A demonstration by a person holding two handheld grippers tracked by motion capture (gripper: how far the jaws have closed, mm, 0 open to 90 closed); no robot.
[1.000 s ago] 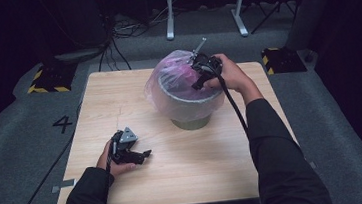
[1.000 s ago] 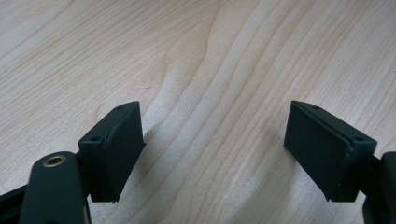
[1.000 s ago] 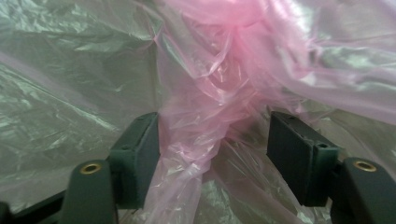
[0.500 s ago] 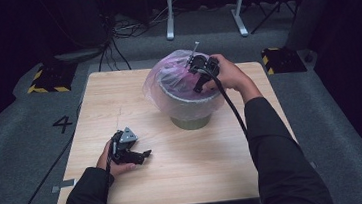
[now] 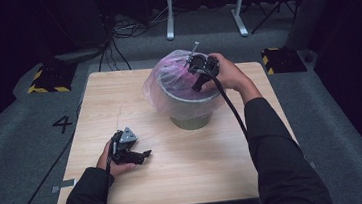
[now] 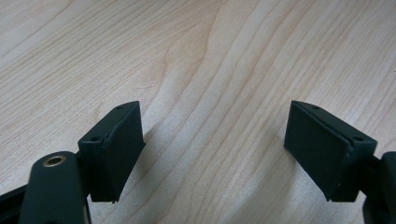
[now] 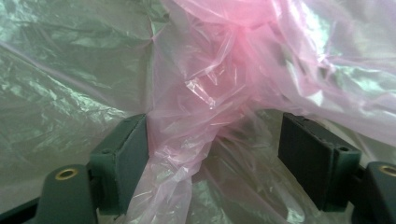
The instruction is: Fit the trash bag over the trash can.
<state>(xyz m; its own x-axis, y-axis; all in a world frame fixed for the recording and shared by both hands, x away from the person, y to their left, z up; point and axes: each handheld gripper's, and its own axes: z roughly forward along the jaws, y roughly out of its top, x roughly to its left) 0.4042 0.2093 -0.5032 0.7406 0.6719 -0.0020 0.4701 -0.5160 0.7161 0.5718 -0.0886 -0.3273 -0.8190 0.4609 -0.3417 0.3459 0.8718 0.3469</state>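
- Counter [image 5: 191,176]: light wood, grain runs across it.
- Grey carpet floor [image 5: 26,132] w/ white "4" [image 5: 62,124] just left of counter.
- Yellow/black striped blocks: one far left [image 5: 46,81], one far right [image 5: 283,60].
- White metal frame legs [image 5: 205,4] at back.
- Cables [image 5: 127,29] on floor behind counter.

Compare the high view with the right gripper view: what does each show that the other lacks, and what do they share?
High view alone: the wooden table, the grey bin, both hands, the left tongs resting open on the table. Right gripper view alone: folds of pink film bunched between the open pads, brushing one. Both: the pink plastic bag and the right tongs.
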